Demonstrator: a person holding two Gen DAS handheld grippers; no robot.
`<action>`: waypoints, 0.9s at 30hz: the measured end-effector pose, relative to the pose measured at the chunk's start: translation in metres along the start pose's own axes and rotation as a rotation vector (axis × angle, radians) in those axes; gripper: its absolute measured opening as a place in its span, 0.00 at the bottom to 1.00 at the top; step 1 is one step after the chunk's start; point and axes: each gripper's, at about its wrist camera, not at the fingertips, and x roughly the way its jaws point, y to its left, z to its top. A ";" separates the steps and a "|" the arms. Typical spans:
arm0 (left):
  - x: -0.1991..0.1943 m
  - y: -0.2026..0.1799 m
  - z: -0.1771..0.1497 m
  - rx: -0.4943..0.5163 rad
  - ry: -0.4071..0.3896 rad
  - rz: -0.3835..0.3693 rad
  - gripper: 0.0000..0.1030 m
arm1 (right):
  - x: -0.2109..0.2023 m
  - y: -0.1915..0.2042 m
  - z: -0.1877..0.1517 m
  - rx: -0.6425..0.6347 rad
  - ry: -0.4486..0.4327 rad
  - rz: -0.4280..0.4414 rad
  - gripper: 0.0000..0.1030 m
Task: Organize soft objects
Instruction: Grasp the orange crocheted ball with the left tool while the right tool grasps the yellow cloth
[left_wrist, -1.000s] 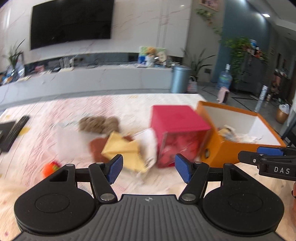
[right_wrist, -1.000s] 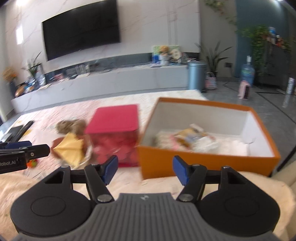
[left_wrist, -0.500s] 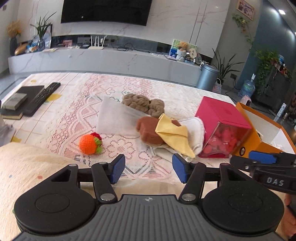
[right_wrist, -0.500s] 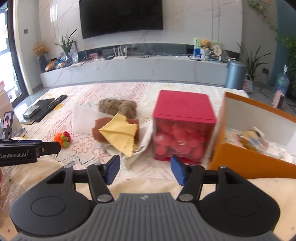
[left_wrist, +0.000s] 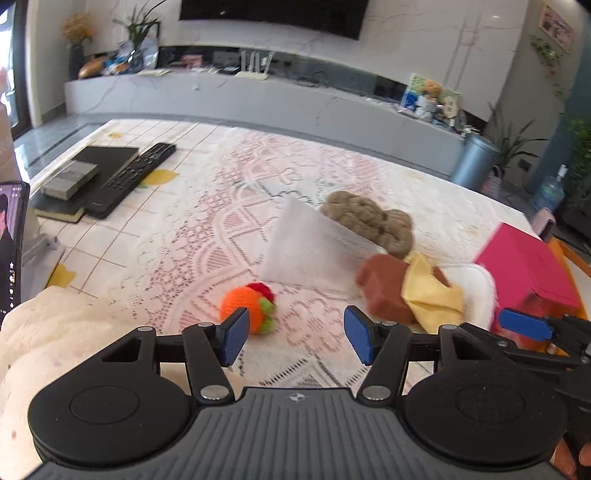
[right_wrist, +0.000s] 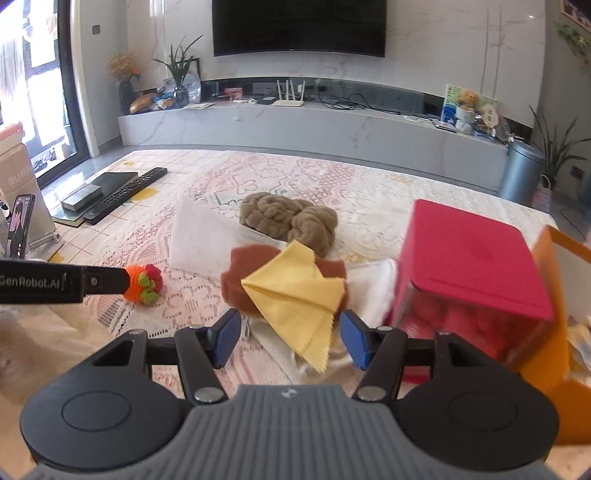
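left gripper (left_wrist: 295, 339) jaws parted, empty | right gripper (right_wrist: 286, 338) jaws parted, empty, yellow cloth (right_wrist: 295, 295) being framed | orange box (right_wrist: 554, 321) being shown clearly only in right view

Marble wall (right_wrist: 443, 55), black television (right_wrist: 299, 27), long grey console (right_wrist: 314, 125), sunlit window (right_wrist: 33, 74)

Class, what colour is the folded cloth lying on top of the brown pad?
Yellow cloth, clearest in the right wrist view.

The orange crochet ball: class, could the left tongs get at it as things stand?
Probably yes. The orange crochet ball lies alone on the lace cloth, just ahead of the open, empty left tongs, with nothing between them.
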 end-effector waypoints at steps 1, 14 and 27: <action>0.007 0.004 0.004 -0.015 0.011 0.012 0.67 | 0.006 0.001 0.003 -0.003 0.002 0.005 0.58; 0.076 0.025 0.018 -0.149 0.185 0.139 0.57 | 0.052 -0.003 0.025 -0.002 0.018 0.049 0.58; 0.073 0.024 0.020 -0.158 0.144 0.095 0.50 | 0.089 -0.010 0.022 0.055 0.056 0.073 0.56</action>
